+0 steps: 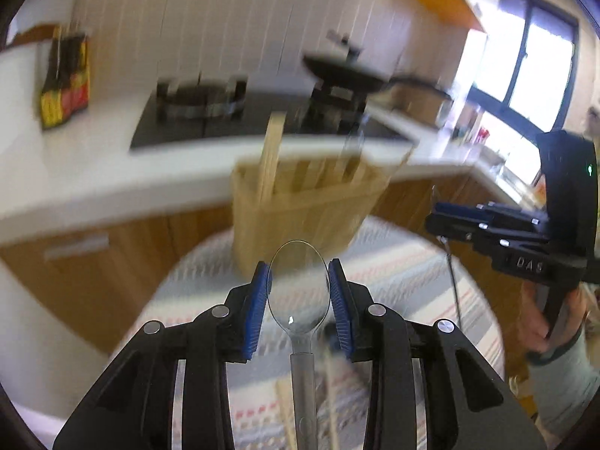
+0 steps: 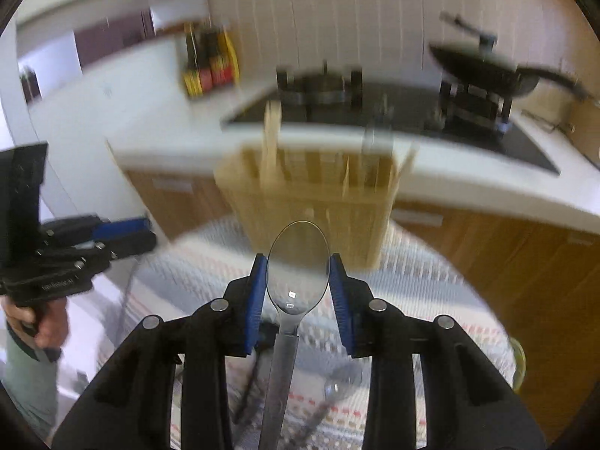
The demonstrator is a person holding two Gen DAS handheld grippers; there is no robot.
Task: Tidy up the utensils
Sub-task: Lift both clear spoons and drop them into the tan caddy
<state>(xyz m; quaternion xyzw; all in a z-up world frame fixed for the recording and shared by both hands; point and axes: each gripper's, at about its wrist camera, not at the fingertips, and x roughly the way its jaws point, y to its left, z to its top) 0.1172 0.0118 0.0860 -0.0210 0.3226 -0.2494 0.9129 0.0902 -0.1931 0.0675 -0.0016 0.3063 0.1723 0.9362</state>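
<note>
Left claw (image 1: 299,292): blue pads closed on the bowl of a clear plastic spoon (image 1: 299,285), pinched from both sides, handle running back between the black fingers toward the camera.
Right claw (image 2: 298,288): same hold, pads pressed against the bowl of a second clear spoon (image 2: 298,266), its handle slanting back and a little to the left.
Left hand pose: seen from the right wrist, the left hand (image 2: 37,322) grips the black handle from below, pale green sleeve under it, the claw pointing level across the round table.
Right hand pose: seen from the left wrist, the right hand (image 1: 543,322) wraps the handle at the frame's right edge, claw held level, pointing inward.
Wooden holder (image 1: 300,206): slatted box standing on the striped tablecloth (image 1: 405,262) just beyond both claws, flat wooden sticks (image 1: 272,153) upright in its left part.
Behind: kitchen counter (image 1: 93,172) with a black hob (image 1: 202,112), a dark pan (image 1: 345,71) on the far burner, sauce bottles (image 1: 67,78) to the left.
Hard to make out: everything past the claws is smeared by motion blur; the holder's compartments and whatever else stands in them cannot be told apart.
Cut off: a further clear utensil (image 2: 333,390) lies on the cloth beneath the right claw, partly hidden by the fingers.
</note>
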